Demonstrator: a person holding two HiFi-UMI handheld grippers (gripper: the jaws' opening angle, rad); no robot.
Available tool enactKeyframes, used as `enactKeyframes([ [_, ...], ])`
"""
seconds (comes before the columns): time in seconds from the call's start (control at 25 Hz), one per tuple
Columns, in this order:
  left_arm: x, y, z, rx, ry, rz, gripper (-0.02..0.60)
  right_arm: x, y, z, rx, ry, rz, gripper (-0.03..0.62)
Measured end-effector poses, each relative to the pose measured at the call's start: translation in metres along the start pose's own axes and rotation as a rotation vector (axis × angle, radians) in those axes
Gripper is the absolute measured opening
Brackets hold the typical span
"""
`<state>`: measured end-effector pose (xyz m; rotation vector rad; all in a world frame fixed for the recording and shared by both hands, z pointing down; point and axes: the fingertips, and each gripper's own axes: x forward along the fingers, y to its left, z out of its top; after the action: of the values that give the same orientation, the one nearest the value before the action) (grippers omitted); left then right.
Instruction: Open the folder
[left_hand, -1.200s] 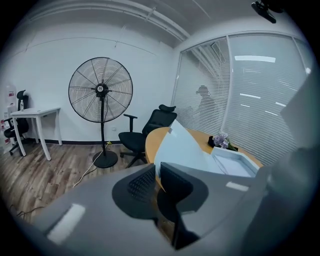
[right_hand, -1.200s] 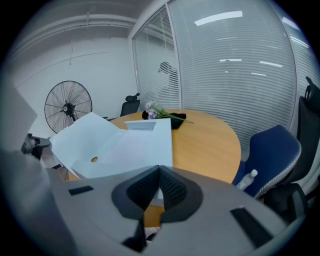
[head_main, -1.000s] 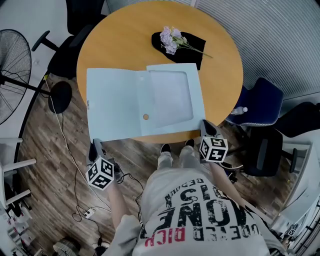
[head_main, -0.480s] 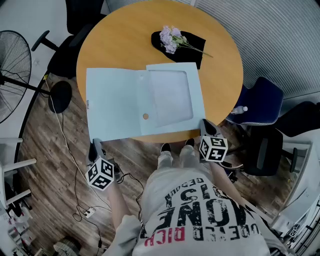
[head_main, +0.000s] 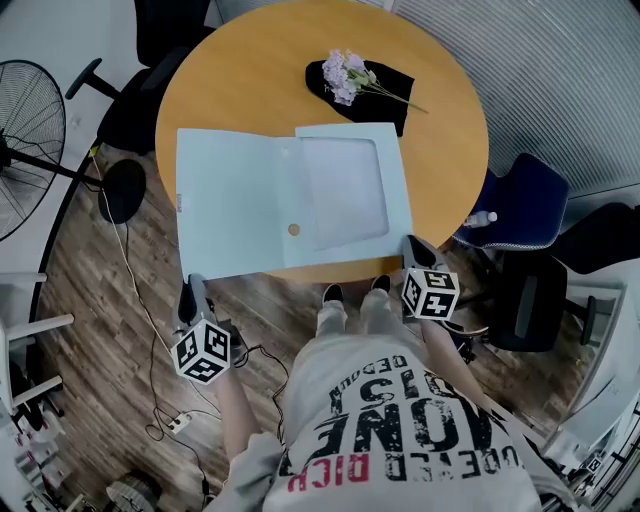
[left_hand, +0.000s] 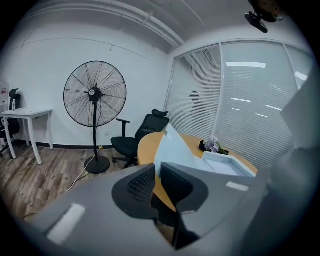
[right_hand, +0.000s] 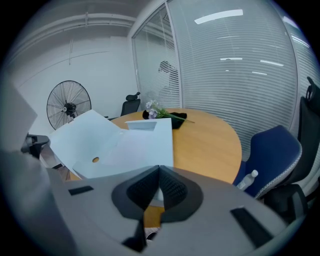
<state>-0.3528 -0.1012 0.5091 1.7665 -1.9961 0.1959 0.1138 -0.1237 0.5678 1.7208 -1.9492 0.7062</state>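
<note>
One round table (head_main: 440, 120) carries everything, and the pale blue folder (head_main: 235, 210) already lies spread open on its near side. The right half, with its shallow tray, rests fully on the wood. The left cover (head_main: 225, 195) runs out past the table's edge, so its near corner hangs over the floor. The step in hand therefore looks like settling and letting go rather than more lifting. The left gripper (left_hand: 156, 170) sits just below that overhanging corner, its fingers parted by only a narrow slit with nothing seen pinched between them. It would do best to back straight away from the corner so as not to catch it and flip the cover shut. The right gripper (right_hand: 159, 172) waits just beside the folder's near right corner with its fingers pressed together on nothing. If the overhang starts to tip, it could press down on the tray half. The flowers (head_main: 345, 78) lie well clear at the far side.
</note>
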Motion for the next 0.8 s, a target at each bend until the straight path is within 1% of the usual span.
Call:
enactKeyframes([
  [0.16,-0.006,-0.007,0.007,0.003,-0.019,-0.023,0.043,-0.003,0.011,0.016,-0.029,-0.057,0.034,0.012],
  [0.48,-0.014,-0.020,0.017,-0.001,-0.056,-0.068,0.041,-0.023,0.033,0.063,-0.030,-0.187,0.095,0.012],
  [0.64,-0.017,-0.024,0.020,0.004,-0.069,-0.081,0.040,-0.035,0.044,0.079,-0.026,-0.226,0.124,0.012],
  [0.8,-0.019,-0.028,0.023,0.004,-0.082,-0.091,0.040,-0.044,0.052,0.087,-0.025,-0.245,0.149,0.012],
])
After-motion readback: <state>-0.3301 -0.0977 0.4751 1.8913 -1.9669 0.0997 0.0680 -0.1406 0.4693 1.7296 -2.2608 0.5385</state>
